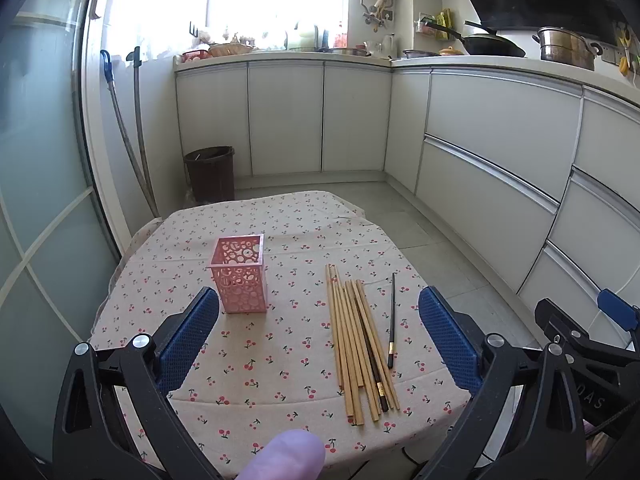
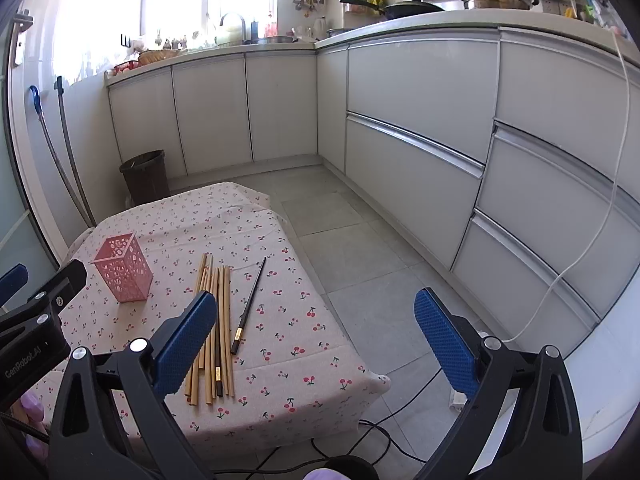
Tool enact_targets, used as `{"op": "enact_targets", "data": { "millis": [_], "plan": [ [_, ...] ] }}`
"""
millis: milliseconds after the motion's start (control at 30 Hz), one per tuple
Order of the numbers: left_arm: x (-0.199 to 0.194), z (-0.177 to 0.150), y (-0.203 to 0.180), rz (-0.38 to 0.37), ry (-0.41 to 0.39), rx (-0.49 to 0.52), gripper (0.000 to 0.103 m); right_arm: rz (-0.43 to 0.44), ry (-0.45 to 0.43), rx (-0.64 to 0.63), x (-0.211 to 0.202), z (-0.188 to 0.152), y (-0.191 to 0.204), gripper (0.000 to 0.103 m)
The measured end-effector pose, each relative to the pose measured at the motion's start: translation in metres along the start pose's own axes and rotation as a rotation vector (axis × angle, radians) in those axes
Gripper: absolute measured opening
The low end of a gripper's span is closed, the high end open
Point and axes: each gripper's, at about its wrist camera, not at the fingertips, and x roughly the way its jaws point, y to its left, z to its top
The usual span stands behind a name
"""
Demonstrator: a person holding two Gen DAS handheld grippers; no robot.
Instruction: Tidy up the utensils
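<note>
A pink perforated holder stands upright and empty on the cherry-print tablecloth; it also shows in the right wrist view. Several wooden chopsticks lie in a bundle to its right, with one dark chopstick among them and another dark chopstick lying apart on the right. They show in the right wrist view as the bundle and the dark chopstick. My left gripper is open above the table's near side. My right gripper is open, over the table's right edge.
A brown waste bin stands on the floor behind the table. White cabinets run along the back and right. Cables lie on the grey tiled floor by the table's near right corner. A glass door is at the left.
</note>
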Motion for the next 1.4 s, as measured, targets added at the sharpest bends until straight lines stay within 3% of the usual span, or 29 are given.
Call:
{"op": "enact_targets", "data": {
  "millis": [1400],
  "plan": [
    [0.0050, -0.0010, 0.0002, 0.012, 0.026, -0.004, 0.096, 0.002, 0.033, -0.001, 0.0062, -0.0008, 0.0000, 0.097]
  ]
}}
